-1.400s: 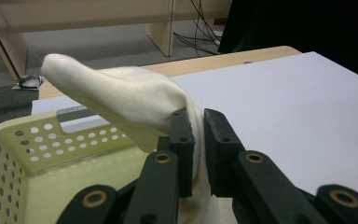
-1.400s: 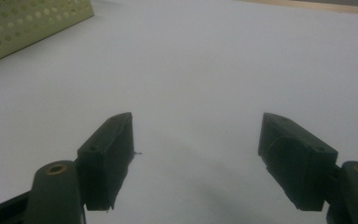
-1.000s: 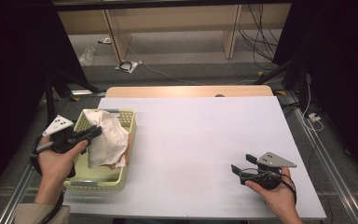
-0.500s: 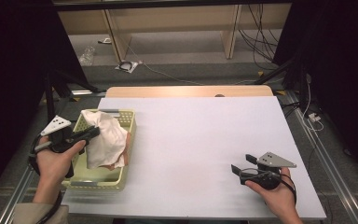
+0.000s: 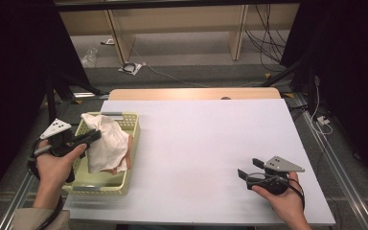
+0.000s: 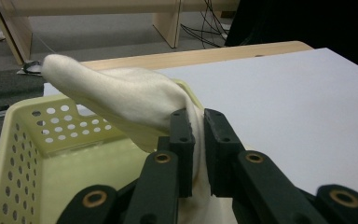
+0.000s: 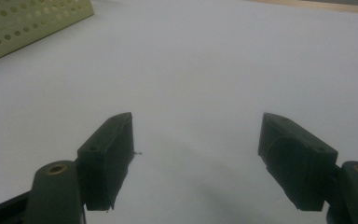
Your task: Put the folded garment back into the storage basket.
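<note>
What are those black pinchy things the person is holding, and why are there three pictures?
They are hand-held claws: squeezing tools, one in each hand. One picture comes from a camera above the table; the other two come from little cameras riding on each claw. On the white table stands a yellow basket with cloths in it. The left claw is pinched shut on a cream cloth, lifting it over the basket. The right claw rests open above the bare table, holding nothing.

White cloth [image 5: 106,143] covers basket [image 5: 130,120] floor (mostly).
</note>
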### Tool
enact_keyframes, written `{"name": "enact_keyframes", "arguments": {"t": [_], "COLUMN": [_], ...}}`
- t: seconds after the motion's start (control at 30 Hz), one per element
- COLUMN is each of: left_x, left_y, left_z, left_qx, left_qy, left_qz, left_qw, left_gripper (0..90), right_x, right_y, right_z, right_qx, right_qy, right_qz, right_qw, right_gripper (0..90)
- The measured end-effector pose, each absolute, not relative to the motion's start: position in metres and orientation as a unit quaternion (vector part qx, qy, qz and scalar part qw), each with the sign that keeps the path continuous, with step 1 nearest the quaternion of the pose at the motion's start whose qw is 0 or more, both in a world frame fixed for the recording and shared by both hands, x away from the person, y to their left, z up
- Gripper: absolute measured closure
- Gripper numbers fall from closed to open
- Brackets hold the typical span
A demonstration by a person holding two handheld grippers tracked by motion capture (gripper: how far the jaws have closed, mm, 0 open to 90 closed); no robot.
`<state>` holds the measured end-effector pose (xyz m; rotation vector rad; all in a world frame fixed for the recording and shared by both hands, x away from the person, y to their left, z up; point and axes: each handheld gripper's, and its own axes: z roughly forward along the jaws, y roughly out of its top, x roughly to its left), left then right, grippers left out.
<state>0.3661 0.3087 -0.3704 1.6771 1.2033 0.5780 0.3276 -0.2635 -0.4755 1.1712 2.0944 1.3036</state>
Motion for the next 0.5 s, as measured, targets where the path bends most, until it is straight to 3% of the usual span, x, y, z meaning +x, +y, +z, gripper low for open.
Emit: {"name": "enact_keyframes", "arguments": {"t": [0.5], "left_x": [0.3670], "left_y": [0.3121], "left_z": [-0.3718], "left_qx": [0.686], "left_qy": [0.498], "left_qz": [0.241], "left_qw": [0.473], "left_gripper": [82.0], "right_x": [0.3276], "right_y": [-0.2636], "right_z": [-0.4755], "right_qx": [0.420], "right_qy": [0.751], "right_qz": [0.467], "right_qw": [0.204], "right_gripper": [27.5]}}
